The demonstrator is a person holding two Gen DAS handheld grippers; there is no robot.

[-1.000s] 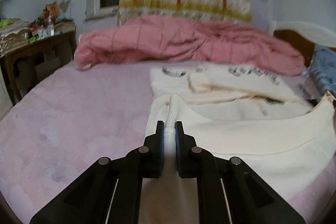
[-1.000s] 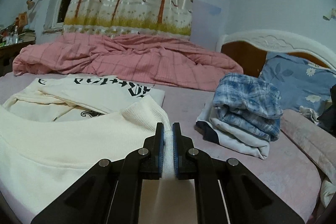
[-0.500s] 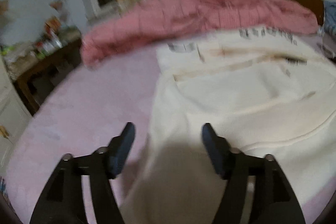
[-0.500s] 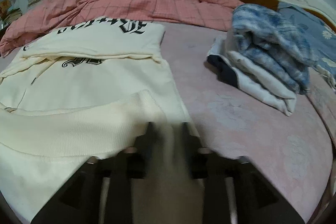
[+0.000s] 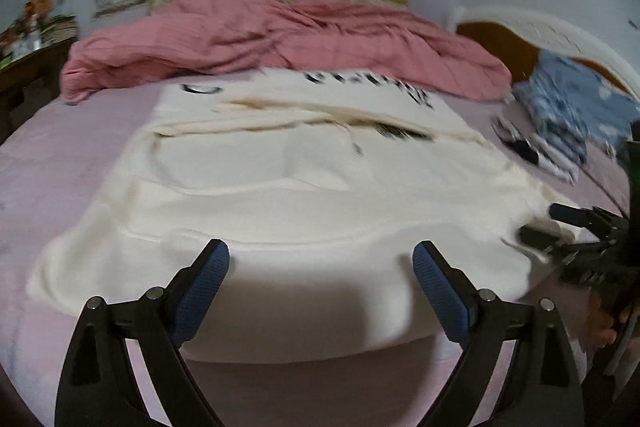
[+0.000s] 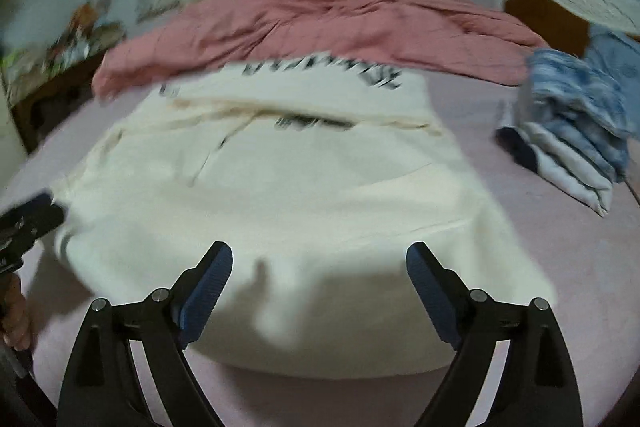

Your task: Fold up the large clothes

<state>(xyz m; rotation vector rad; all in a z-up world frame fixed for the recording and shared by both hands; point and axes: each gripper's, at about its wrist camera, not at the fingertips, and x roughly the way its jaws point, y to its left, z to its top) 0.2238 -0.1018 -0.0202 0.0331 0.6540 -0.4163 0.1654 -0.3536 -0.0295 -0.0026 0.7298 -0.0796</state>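
A large cream sweatshirt [image 5: 304,195] with black lettering lies on the pink bed, its lower part folded up over its body; it also shows in the right wrist view [image 6: 280,195]. My left gripper [image 5: 320,267] is open and empty, just above the near folded edge. My right gripper [image 6: 320,267] is open and empty over the same near edge. The right gripper also shows at the right edge of the left wrist view [image 5: 560,227], and the left gripper at the left edge of the right wrist view [image 6: 28,219].
A rumpled pink quilt [image 5: 280,39] lies across the far side of the bed. A stack of folded blue and white clothes [image 6: 576,131] sits at the right. A wooden headboard [image 5: 500,43] is at far right, a cluttered table [image 5: 28,59] at left.
Both grippers have let go of the sweatshirt's hem and opened wide. The lifted lower part now lies flat over the body. Both grippers have pulled back towards the near edge.
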